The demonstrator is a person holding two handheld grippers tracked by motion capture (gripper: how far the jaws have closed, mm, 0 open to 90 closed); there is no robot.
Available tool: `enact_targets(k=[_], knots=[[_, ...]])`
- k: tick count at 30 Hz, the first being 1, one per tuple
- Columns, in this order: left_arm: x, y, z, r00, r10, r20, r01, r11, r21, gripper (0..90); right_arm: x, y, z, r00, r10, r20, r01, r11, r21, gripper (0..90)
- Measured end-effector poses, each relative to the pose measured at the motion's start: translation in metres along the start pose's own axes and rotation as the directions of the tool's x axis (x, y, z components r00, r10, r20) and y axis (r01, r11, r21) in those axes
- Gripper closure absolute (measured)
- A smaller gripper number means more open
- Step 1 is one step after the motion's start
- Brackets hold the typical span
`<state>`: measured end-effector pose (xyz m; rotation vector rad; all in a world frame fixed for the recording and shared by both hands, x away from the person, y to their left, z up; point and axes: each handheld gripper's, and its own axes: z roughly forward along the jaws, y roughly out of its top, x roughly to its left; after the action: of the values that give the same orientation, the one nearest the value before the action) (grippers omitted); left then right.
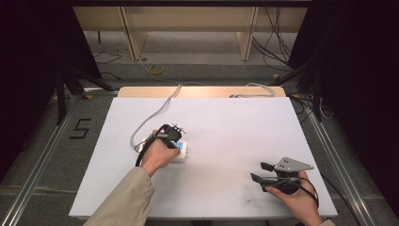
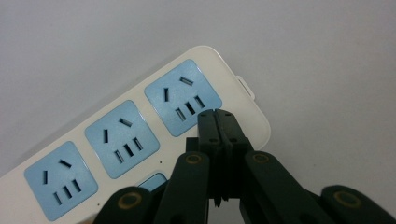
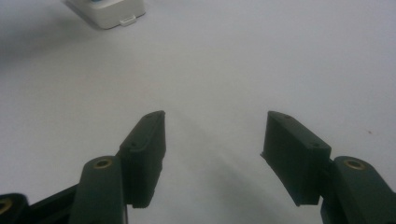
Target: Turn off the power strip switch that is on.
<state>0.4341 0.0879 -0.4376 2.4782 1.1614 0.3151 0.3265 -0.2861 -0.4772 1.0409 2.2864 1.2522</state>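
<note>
Your work surface is a wide white rectangular table top (image 1: 226,122), and nearly all of it lies bare. On its left-centre part lies a long white plastic power strip with pale blue socket faces (image 2: 140,126), partly under your left hand (image 1: 157,155) in the high view; its grey cable (image 1: 160,110) runs away toward the far edge of the table. Your left black two-jaw gripper (image 2: 218,119) has its jaws pressed together with nothing between them, and the tips sit right at the strip's end socket (image 2: 183,97), just beside its lower slots; whether they touch the plastic cannot be told. Your right black two-jaw gripper (image 3: 212,135) rests low over bare table at the near right, well apart from the strip, its jaws spread wide and holding nothing.
</note>
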Motion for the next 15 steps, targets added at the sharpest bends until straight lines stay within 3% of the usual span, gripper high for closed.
enact_targets(k=[15], knots=[[-0.0051, 0.0022, 0.0004, 0.999, 0.027, -0.035, -0.026, 0.9994, 0.024, 89.8, 0.0006, 0.0, 0.0004, 1.0, -0.002, -0.002, 0.002, 1.0, 0.002, 39.8]])
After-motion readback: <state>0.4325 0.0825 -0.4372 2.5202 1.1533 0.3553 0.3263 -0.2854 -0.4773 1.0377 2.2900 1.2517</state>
